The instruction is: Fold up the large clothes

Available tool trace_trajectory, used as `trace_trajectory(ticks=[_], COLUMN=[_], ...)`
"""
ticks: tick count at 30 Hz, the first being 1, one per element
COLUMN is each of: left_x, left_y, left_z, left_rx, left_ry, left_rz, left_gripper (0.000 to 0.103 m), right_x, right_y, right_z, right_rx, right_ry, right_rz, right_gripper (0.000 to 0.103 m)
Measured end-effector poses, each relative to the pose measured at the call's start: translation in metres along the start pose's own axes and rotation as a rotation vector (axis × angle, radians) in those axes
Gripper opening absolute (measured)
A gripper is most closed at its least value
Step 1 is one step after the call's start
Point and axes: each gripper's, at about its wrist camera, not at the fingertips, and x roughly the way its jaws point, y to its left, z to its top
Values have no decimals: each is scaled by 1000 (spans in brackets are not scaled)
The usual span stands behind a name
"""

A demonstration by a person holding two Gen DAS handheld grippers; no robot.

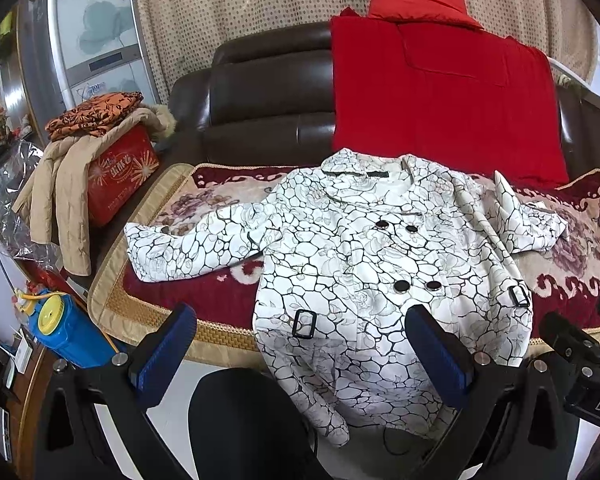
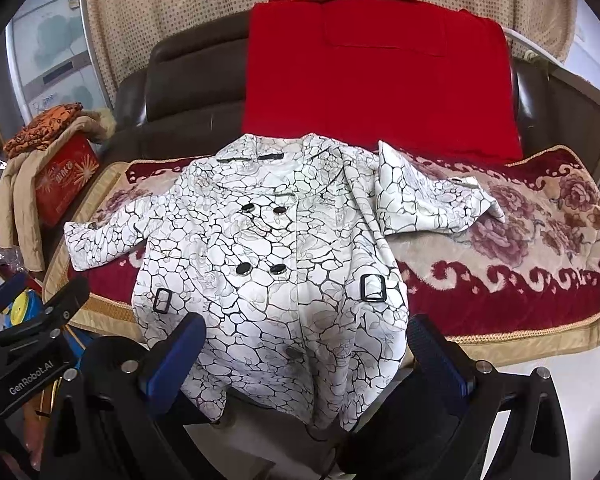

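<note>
A white coat (image 1: pixel 364 264) (image 2: pixel 275 248) with a black crackle print and black buttons lies face up on the sofa seat. Its hem hangs over the front edge. One sleeve (image 1: pixel 187 244) (image 2: pixel 103 240) stretches flat to the left; the other sleeve (image 1: pixel 524 220) (image 2: pixel 432 200) is bunched at the right. My left gripper (image 1: pixel 300 328) is open, hovering near the hem's left part, holding nothing. My right gripper (image 2: pixel 306 338) is open too, straddling the hanging hem without touching it. Each gripper's body shows in the other view, the right gripper's body (image 1: pixel 576 356) and the left gripper's body (image 2: pixel 31 340).
A red floral mat (image 2: pixel 520 264) covers the brown leather sofa (image 1: pixel 259 92). A red blanket (image 1: pixel 440 92) drapes the backrest. At the left a red box (image 1: pixel 119 176) carries a beige jacket (image 1: pixel 59 200) and orange cloth. A blue bottle (image 1: pixel 63 328) stands by the sofa's corner.
</note>
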Motion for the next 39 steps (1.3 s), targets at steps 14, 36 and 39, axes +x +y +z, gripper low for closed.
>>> trace_trajectory(ticks=[14, 36, 39], left_x=[19, 31, 34], left_y=[-2, -10, -14], left_z=[-4, 16, 25], left_rx=[0, 18, 24], left_ry=[57, 35, 19], left_rz=[-3, 24, 30], left_gripper=[103, 103, 103], right_x=[18, 27, 29], right_y=[-1, -19, -25], right_z=[-2, 20, 29], right_rx=[7, 38, 40], right_ry=[44, 1, -20], right_rz=[7, -14, -28], right_gripper=[102, 102, 102])
